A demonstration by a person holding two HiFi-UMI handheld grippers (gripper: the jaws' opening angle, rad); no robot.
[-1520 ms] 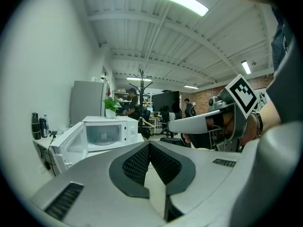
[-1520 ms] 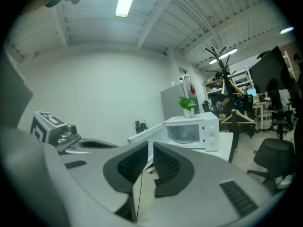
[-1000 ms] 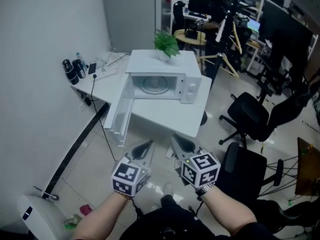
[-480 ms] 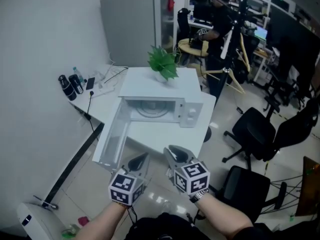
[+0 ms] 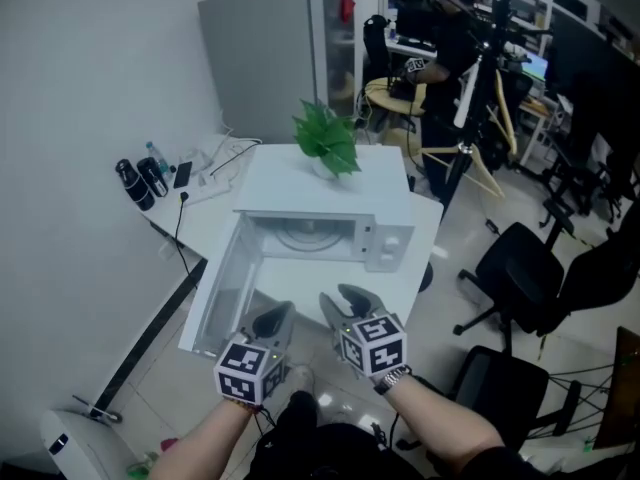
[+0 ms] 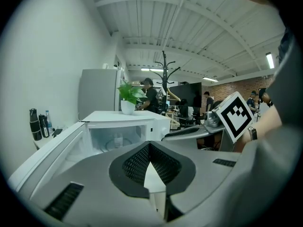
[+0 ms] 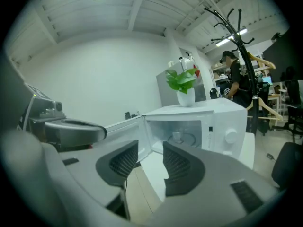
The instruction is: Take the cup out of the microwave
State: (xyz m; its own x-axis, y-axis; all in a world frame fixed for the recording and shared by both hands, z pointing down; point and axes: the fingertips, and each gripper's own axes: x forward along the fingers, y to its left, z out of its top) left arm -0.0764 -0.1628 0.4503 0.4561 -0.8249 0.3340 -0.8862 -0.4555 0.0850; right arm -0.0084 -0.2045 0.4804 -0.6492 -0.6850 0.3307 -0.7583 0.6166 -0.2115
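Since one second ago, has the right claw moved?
Yes. The right claw moved toward the microwave; its tips now overlap the table's edge. Its jaws are opening, empty.

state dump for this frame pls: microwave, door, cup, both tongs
microwave: on white table, potted plant on top
door: open, swung to the left in the head view
cup: inside the microwave, untouched
left tongs: shut, empty, short of the microwave
right tongs: opening, nothing between them, short of the microwave
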